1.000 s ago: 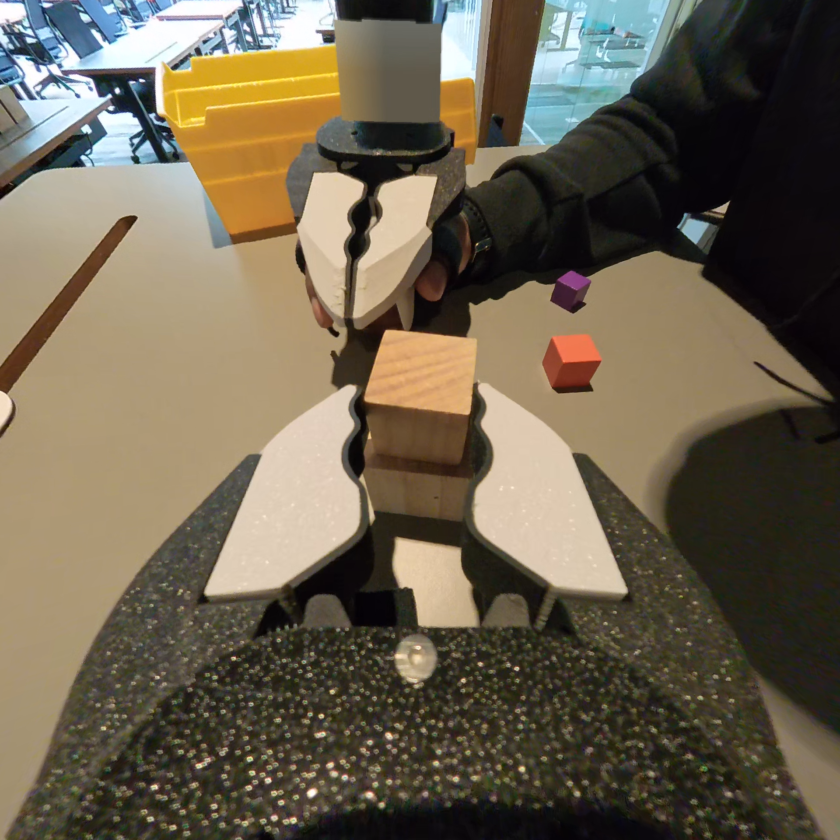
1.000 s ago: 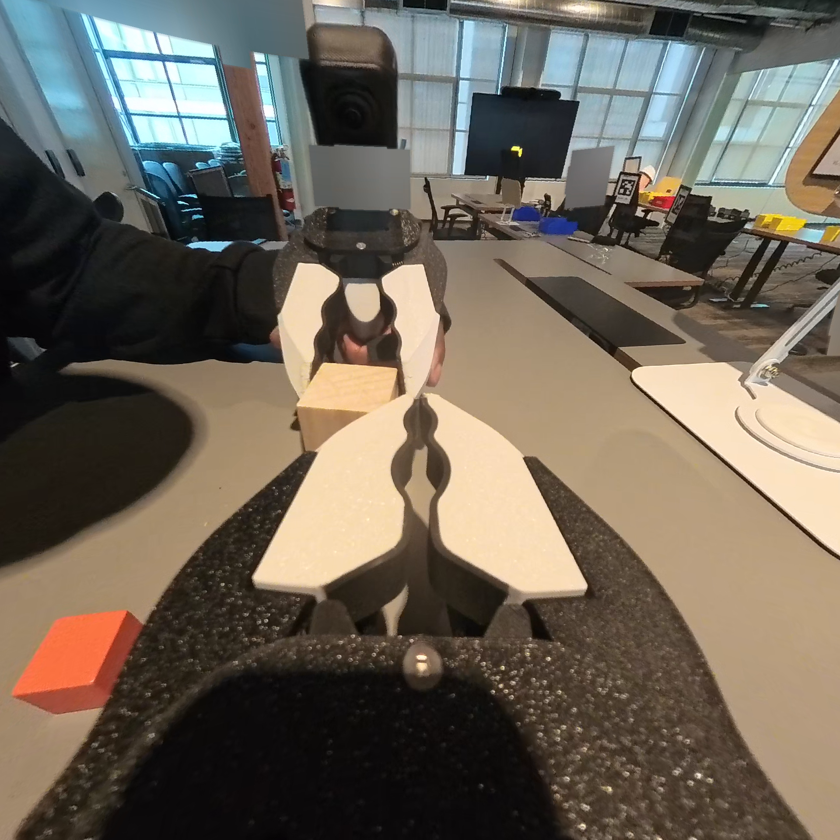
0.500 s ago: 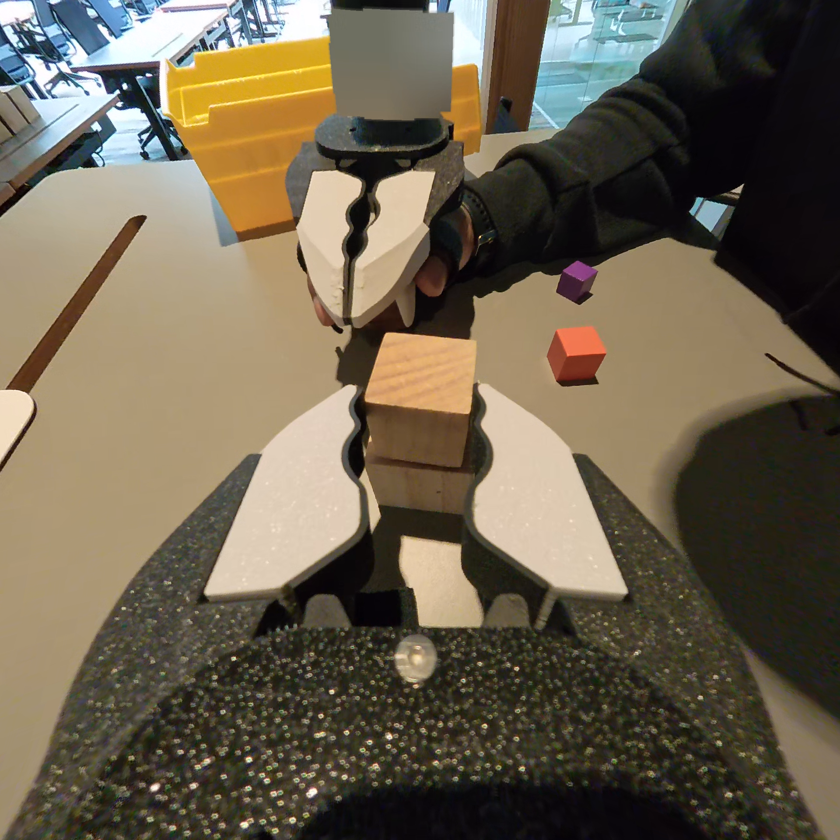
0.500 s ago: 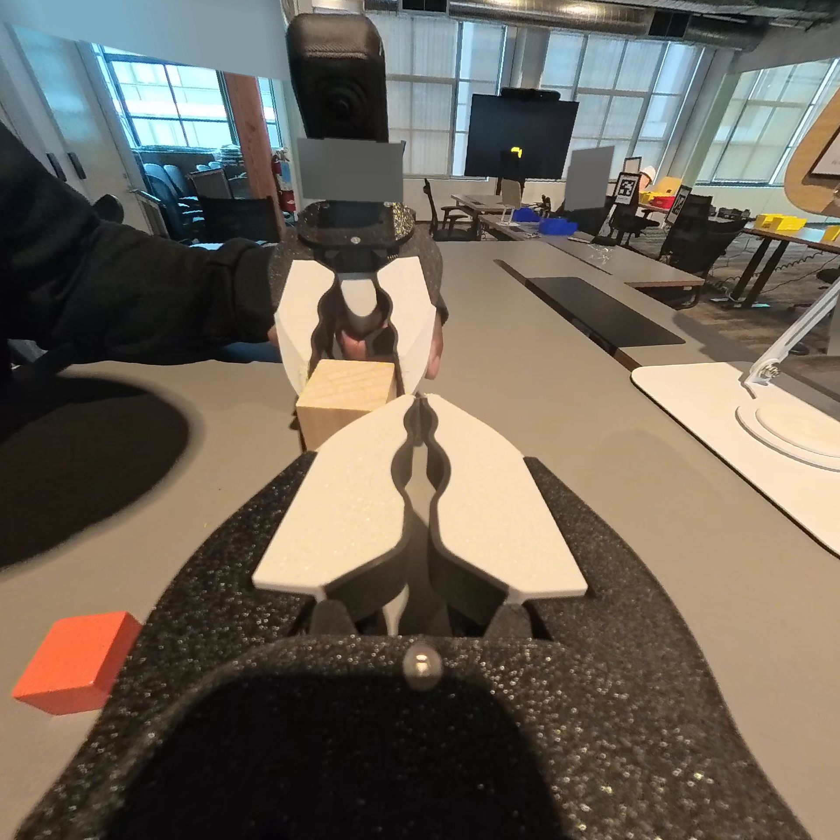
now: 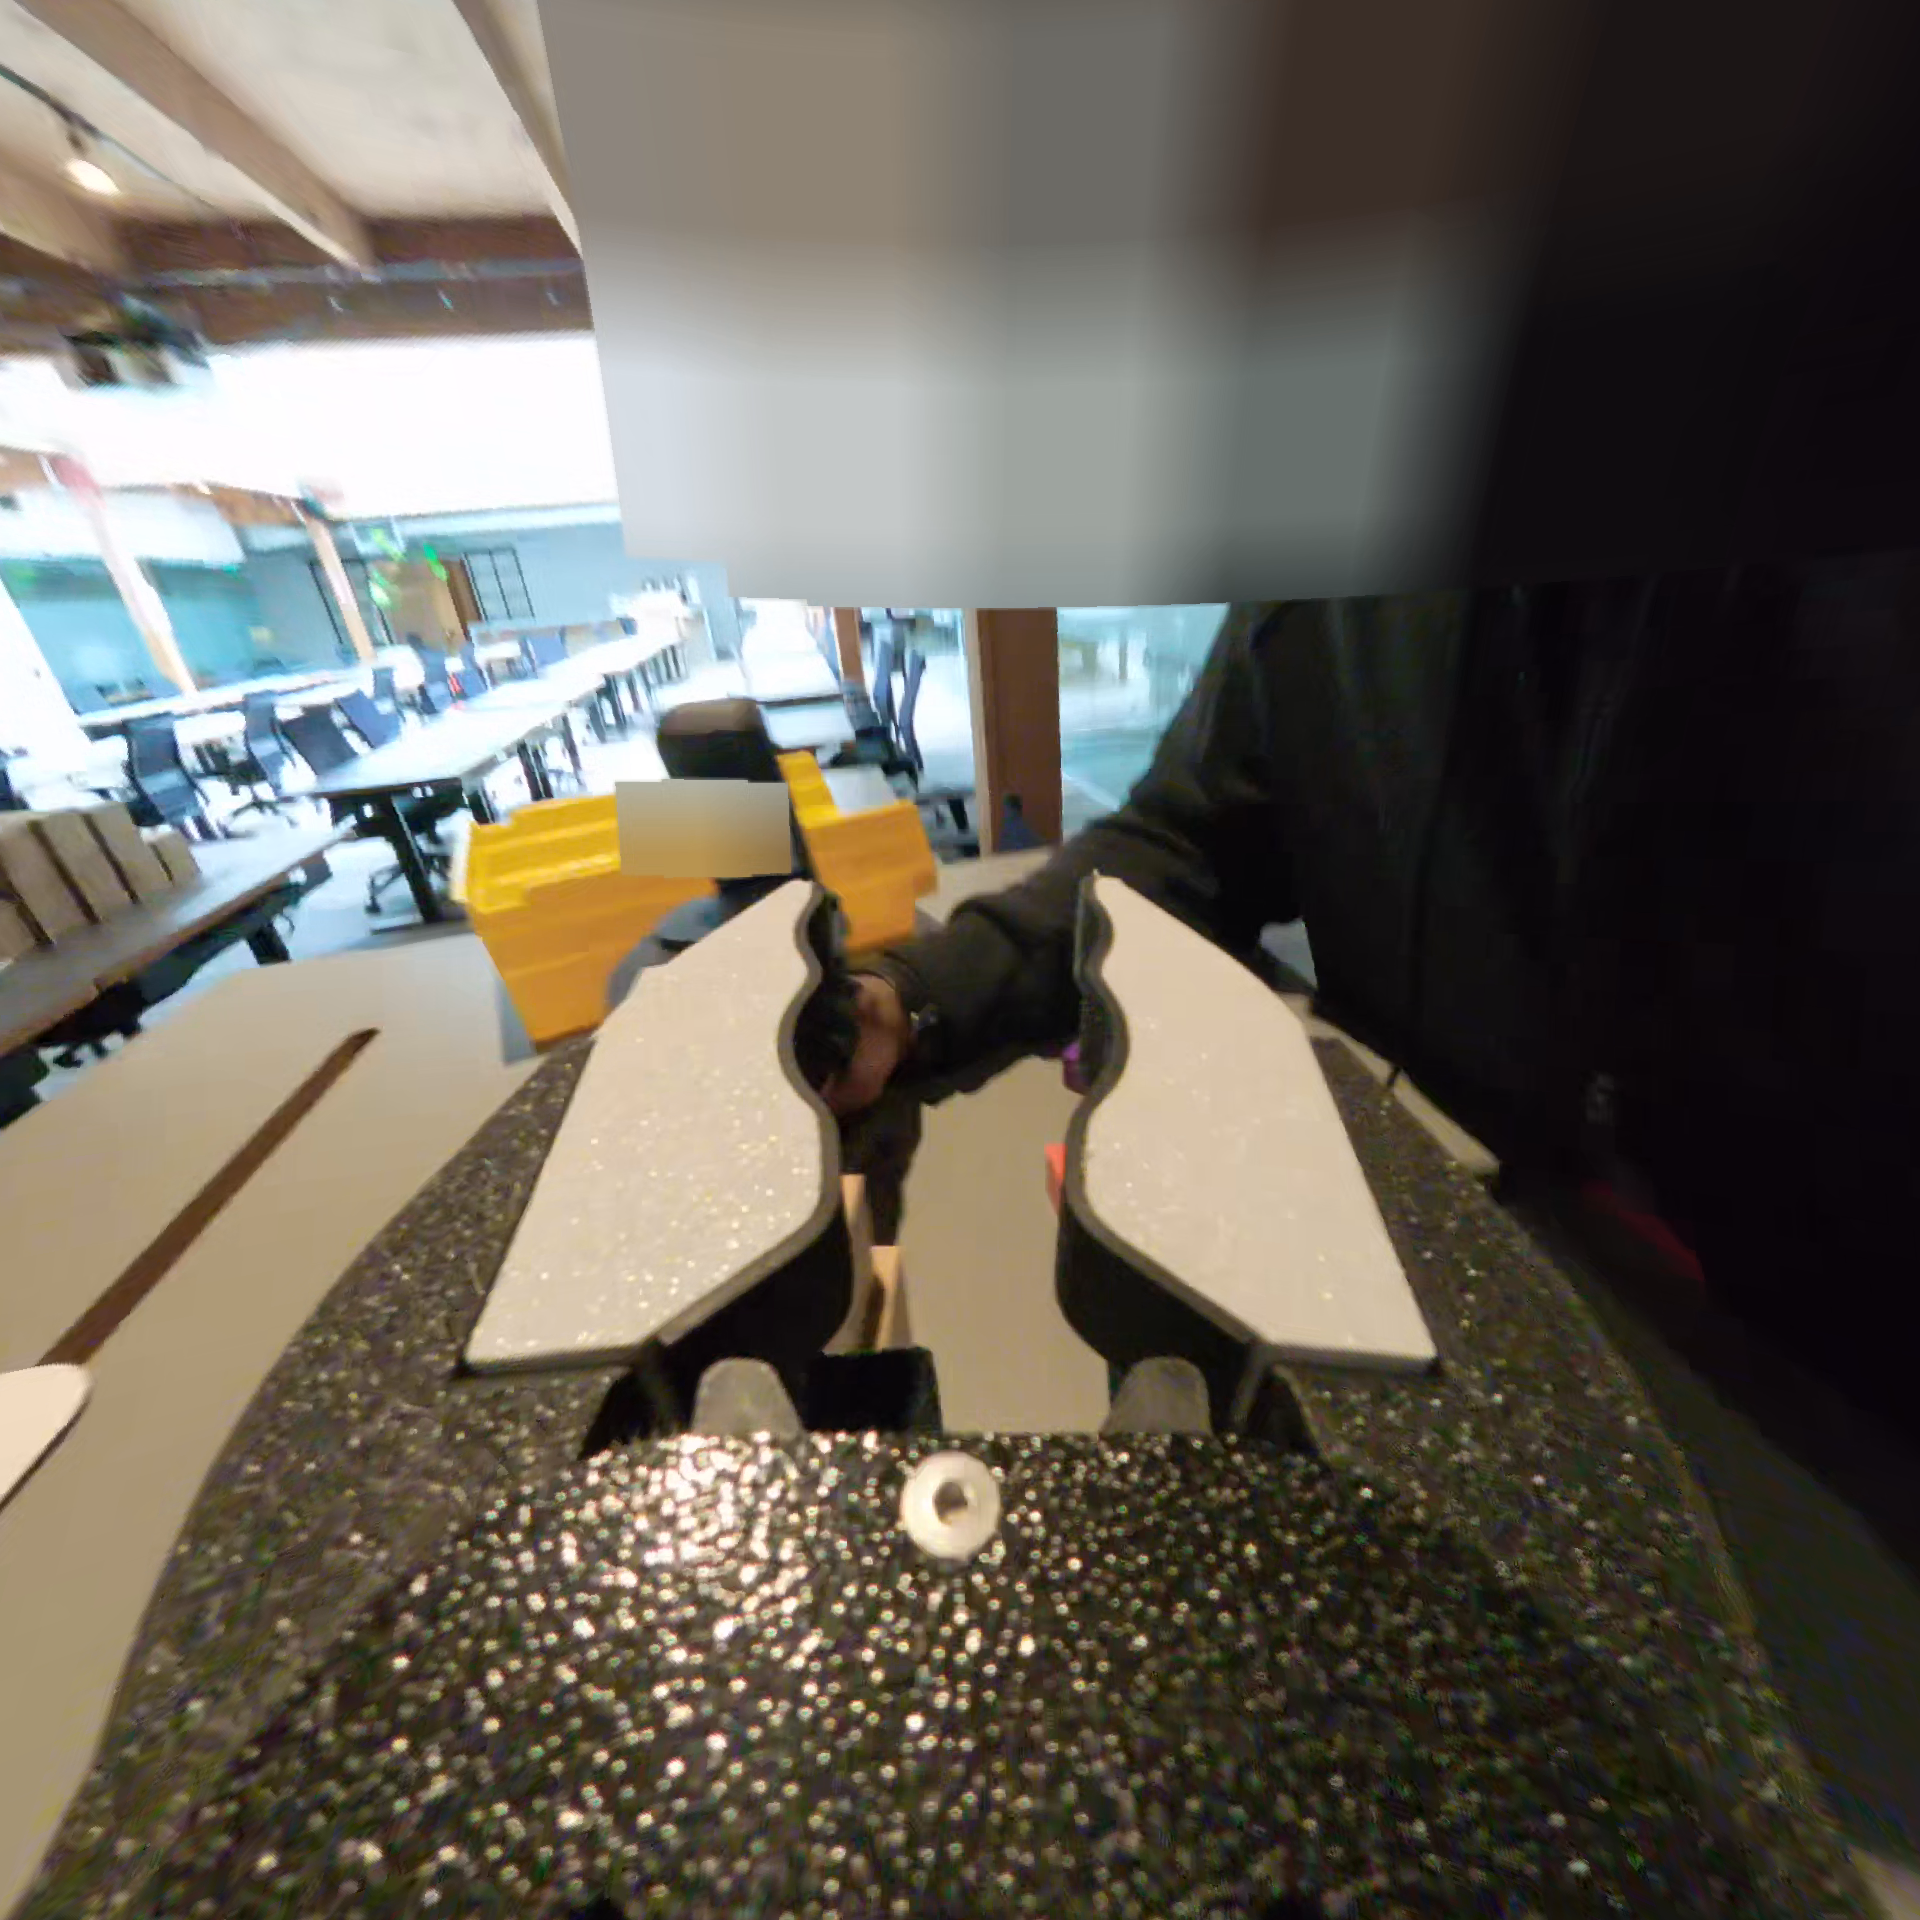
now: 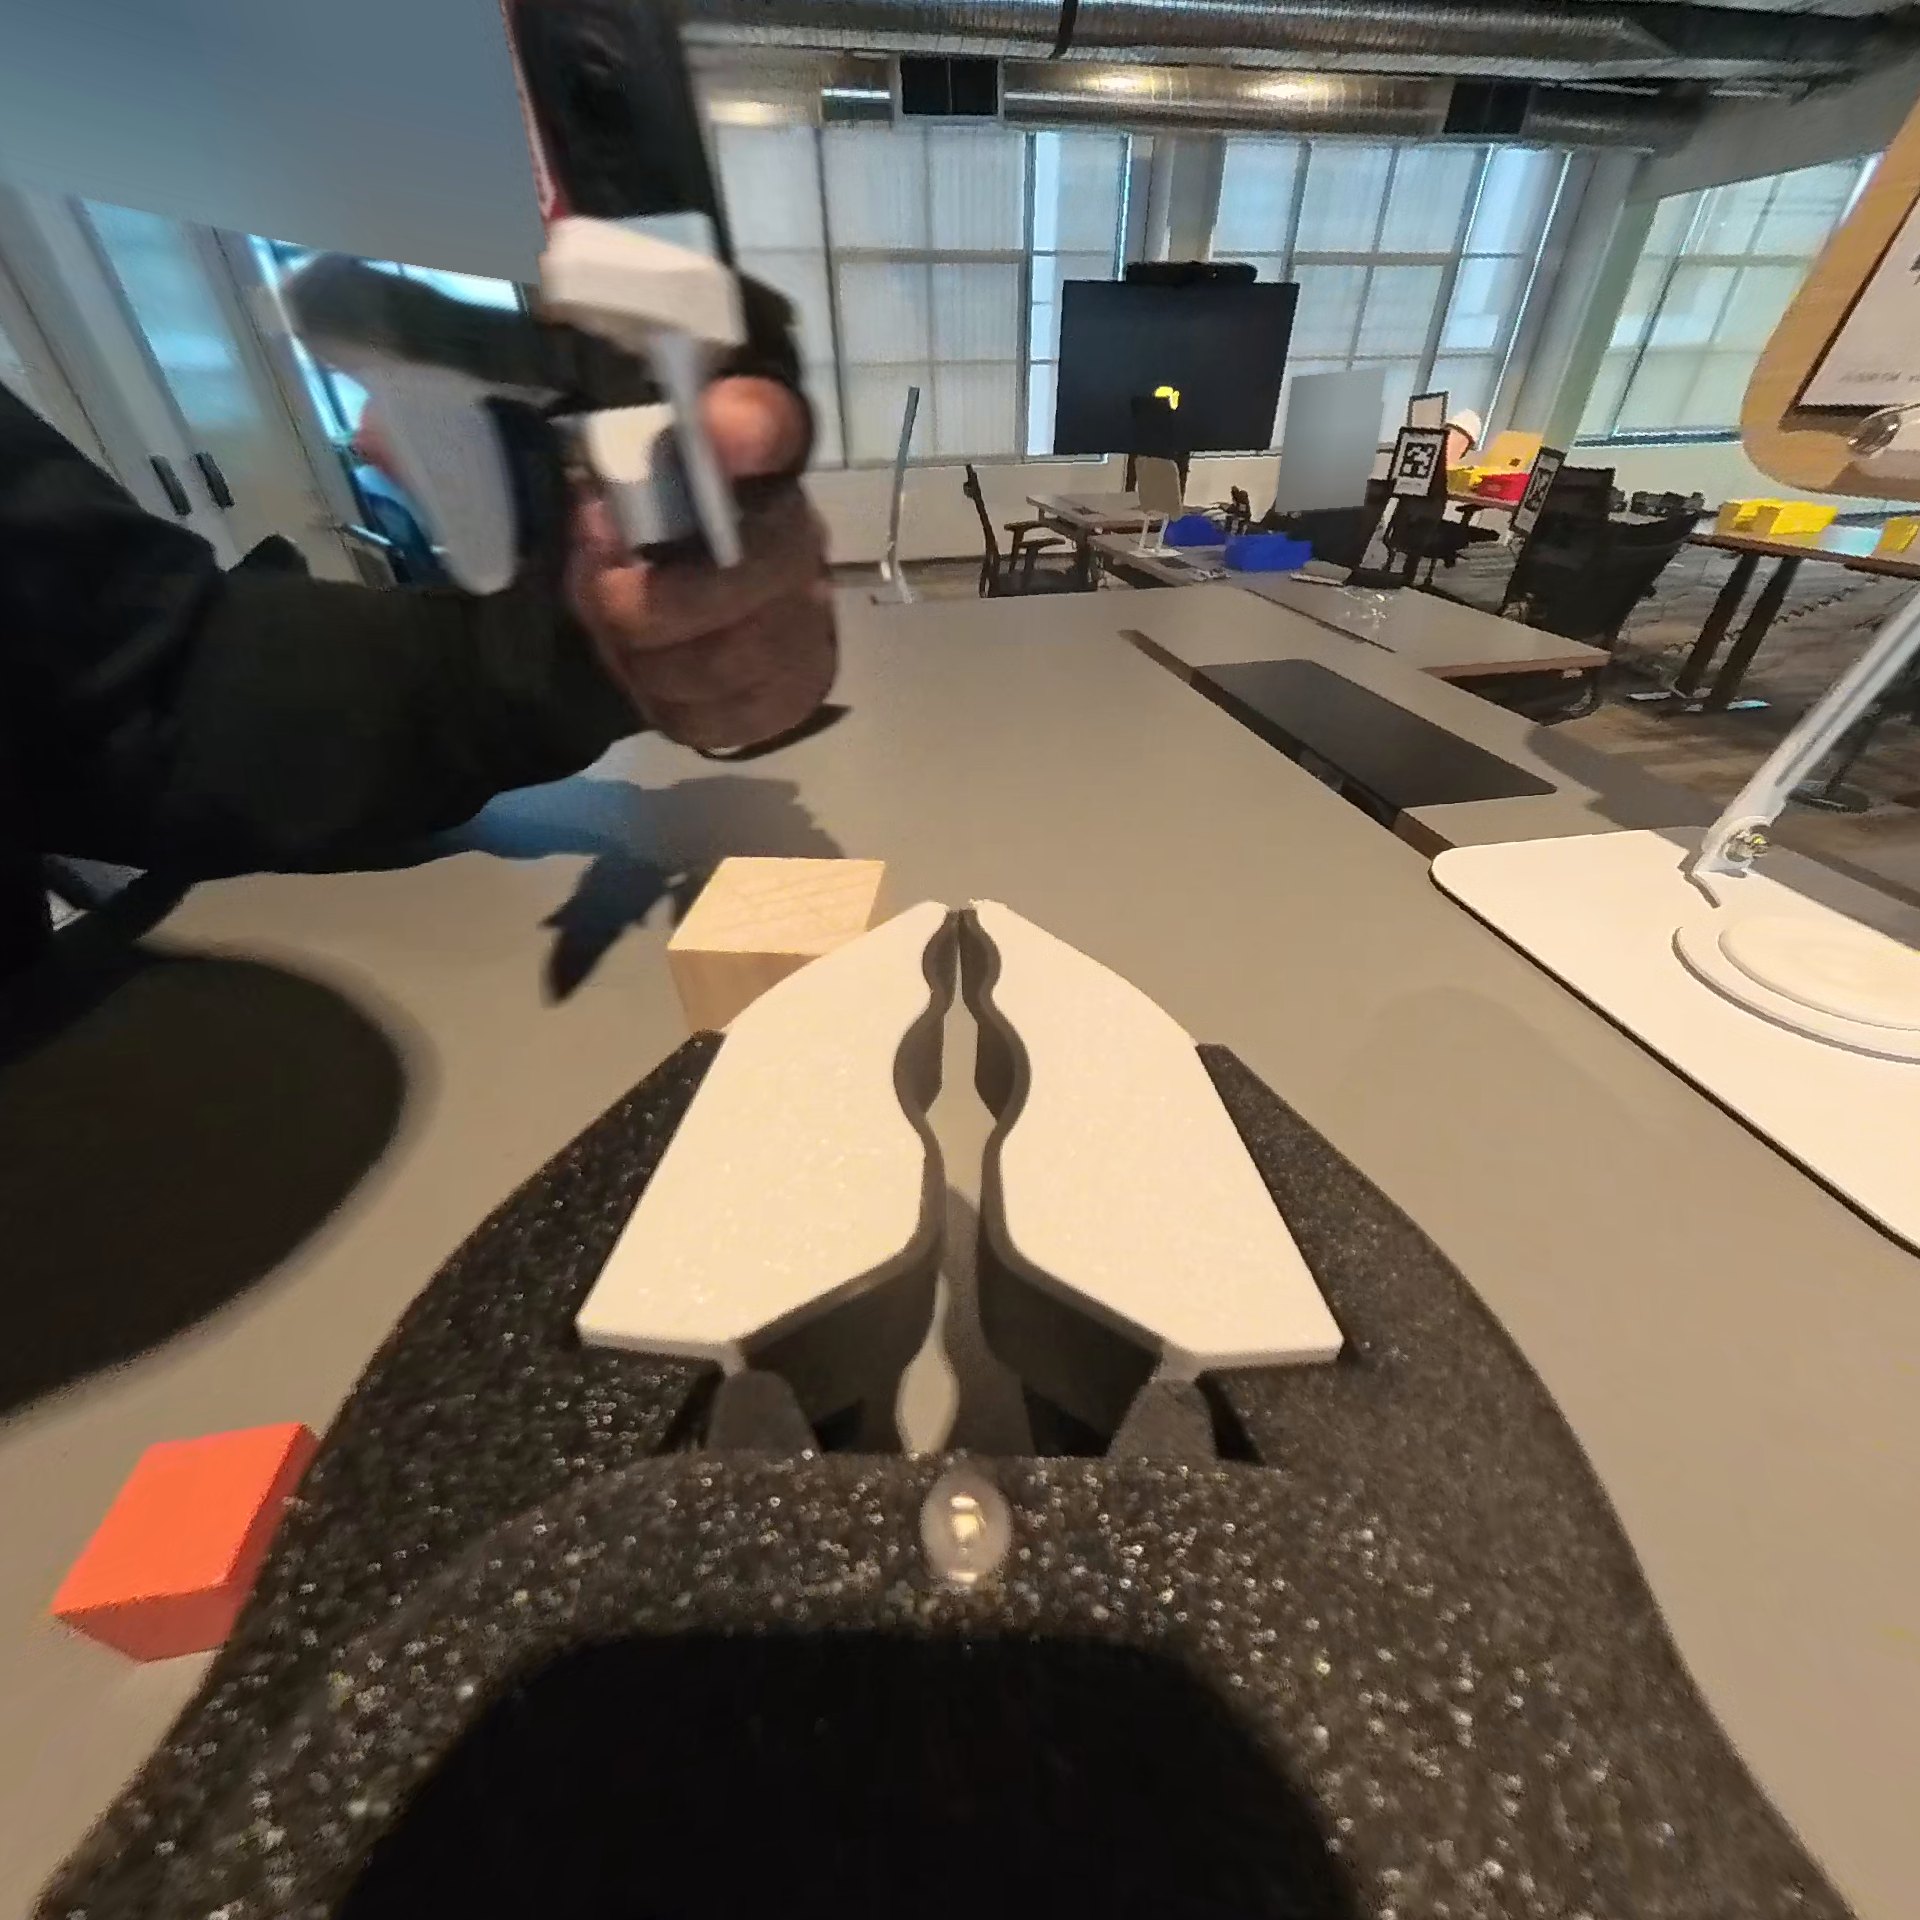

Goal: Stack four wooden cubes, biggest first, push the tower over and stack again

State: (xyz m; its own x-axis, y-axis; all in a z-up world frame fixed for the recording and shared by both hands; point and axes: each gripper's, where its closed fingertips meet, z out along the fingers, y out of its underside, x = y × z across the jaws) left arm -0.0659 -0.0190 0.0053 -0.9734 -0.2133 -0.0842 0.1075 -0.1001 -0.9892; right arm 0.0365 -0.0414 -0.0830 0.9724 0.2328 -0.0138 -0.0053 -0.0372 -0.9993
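Note:
My left gripper (image 5: 945, 894) is open and empty, raised above the table and tilted up. Only slivers of the wooden cubes (image 5: 886, 1294) show low between its fingers, beside the left finger. In the right wrist view a pale wooden cube (image 6: 774, 920) stands on the grey table (image 6: 1143, 831), just left of my right gripper (image 6: 961, 909), which is shut and empty. Whatever is under that cube is hidden by my finger. The hand (image 6: 707, 582) holding the left gripper is blurred, high above the cube. An orange cube (image 6: 187, 1527) lies at the lower left; it also shows in the left wrist view (image 5: 1052, 1169).
A yellow bin (image 5: 551, 935) stands at the table's far edge. A purple cube (image 5: 1070, 1060) peeks out by the right finger. A white lamp base (image 6: 1714, 966) sits on the right. A person's dark sleeve (image 6: 260, 675) reaches over the left side. Across from one pair of fingers to the other is roughly 15 centimetres.
My left gripper has let go of the top wooden cube, opened wider and lifted up and away. The cube stays where it was. The right gripper has stayed shut and has hardly moved.

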